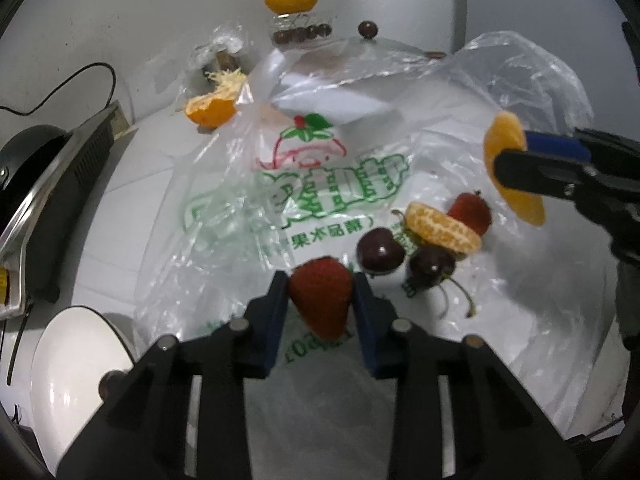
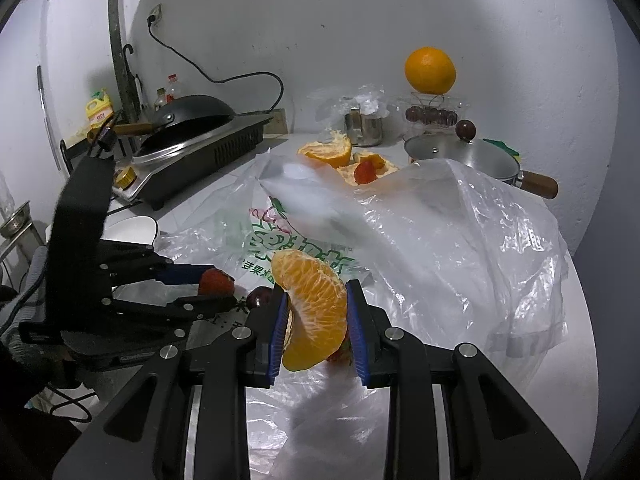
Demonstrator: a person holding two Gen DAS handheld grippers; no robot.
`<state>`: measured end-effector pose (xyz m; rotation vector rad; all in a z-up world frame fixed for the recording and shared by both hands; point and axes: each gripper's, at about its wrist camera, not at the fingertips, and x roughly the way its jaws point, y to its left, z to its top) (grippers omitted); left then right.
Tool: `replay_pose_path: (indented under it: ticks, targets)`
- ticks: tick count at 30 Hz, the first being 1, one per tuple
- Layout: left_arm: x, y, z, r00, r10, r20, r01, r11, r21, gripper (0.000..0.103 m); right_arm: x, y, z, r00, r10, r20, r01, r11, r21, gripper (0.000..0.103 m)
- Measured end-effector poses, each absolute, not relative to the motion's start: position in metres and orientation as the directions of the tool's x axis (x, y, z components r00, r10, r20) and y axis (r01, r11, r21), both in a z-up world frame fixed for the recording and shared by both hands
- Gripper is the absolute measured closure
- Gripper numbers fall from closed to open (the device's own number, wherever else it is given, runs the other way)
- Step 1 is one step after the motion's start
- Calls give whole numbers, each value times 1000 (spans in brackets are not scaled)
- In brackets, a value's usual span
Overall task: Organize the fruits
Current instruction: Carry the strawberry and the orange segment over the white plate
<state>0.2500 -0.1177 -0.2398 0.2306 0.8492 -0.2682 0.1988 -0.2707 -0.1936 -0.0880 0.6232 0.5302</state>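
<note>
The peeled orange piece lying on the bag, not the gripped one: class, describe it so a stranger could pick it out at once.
Find the printed plastic bag spread over the counter. Near its right side sits a small fruit cluster: two cherries, a strawberry and the orange piece. It is the only pale, netted orange crescent there, resting across the dark cherries, free of either gripper.
</note>
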Motion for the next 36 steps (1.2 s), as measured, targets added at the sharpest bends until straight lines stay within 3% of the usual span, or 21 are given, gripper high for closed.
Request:
replay_pose_path:
  ticks: [16, 36]
  targets:
    - [195, -108, -191, 690, -219, -690, 346, 937, 49, 70, 167, -250, -173, 702, 440, -560, -511, 859, 34, 73]
    - [143, -55, -171, 735, -193, -650, 262, 965, 9, 70, 137, -205, -159, 683, 476, -554, -573, 819, -2, 73]
